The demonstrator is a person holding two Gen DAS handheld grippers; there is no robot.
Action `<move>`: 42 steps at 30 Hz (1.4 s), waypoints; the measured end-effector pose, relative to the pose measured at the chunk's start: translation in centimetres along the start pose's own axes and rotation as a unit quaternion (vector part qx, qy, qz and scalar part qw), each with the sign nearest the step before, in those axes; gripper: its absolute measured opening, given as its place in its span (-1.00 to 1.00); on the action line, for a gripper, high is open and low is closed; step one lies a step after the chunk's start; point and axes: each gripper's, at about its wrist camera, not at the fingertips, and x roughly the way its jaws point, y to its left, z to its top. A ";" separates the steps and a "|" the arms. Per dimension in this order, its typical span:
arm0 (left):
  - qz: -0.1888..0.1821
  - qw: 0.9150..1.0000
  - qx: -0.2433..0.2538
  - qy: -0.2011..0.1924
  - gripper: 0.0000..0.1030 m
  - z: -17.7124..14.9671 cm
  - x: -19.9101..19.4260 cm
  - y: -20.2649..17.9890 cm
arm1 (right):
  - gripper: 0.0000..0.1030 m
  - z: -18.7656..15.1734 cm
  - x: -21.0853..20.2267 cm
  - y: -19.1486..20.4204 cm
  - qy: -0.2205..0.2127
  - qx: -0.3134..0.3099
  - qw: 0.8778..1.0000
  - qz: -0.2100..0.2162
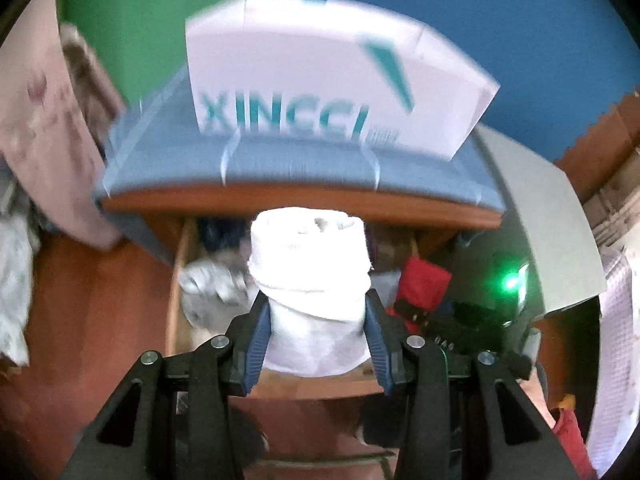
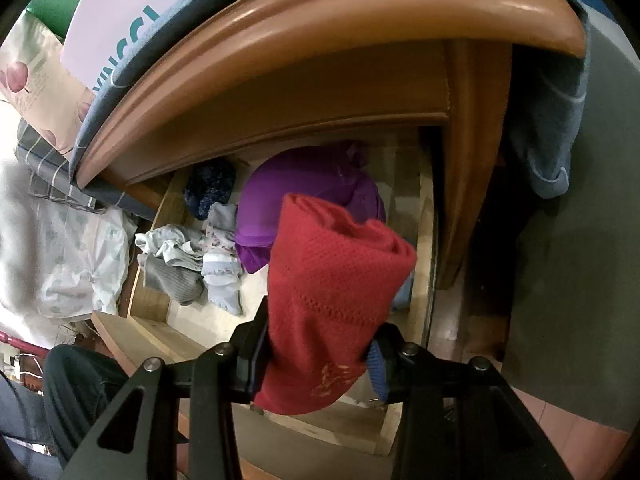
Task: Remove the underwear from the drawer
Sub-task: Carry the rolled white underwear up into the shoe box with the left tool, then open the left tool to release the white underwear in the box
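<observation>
Both grippers lifting rolled underwear from the drawer

The left gripper has its jaws clamped on a white roll; the right gripper grips a red roll. Behind, the open drawer holds purple, grey and dark pieces yet to remove.

Two grippers (one drawer)

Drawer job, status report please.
Left gripper shut on white garment. Right gripper shut on red garment. Drawer open, purple garment inside.
</observation>
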 end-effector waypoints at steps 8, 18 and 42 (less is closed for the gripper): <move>0.026 0.994 0.026 -0.106 -0.21 6.8 -7.5 0.9 | -0.21 -0.1 0.1 0.3 -0.001 -0.005 1.000 -0.002; 0.065 0.987 0.044 -0.137 -0.20 16.6 -7.6 1.5 | -0.21 -0.1 0.1 0.5 -0.001 -0.007 1.000 -0.001; 0.111 0.993 0.044 -0.028 -0.17 22.2 6.3 2.9 | -0.21 -0.3 0.5 1.0 0.006 -0.019 1.000 0.001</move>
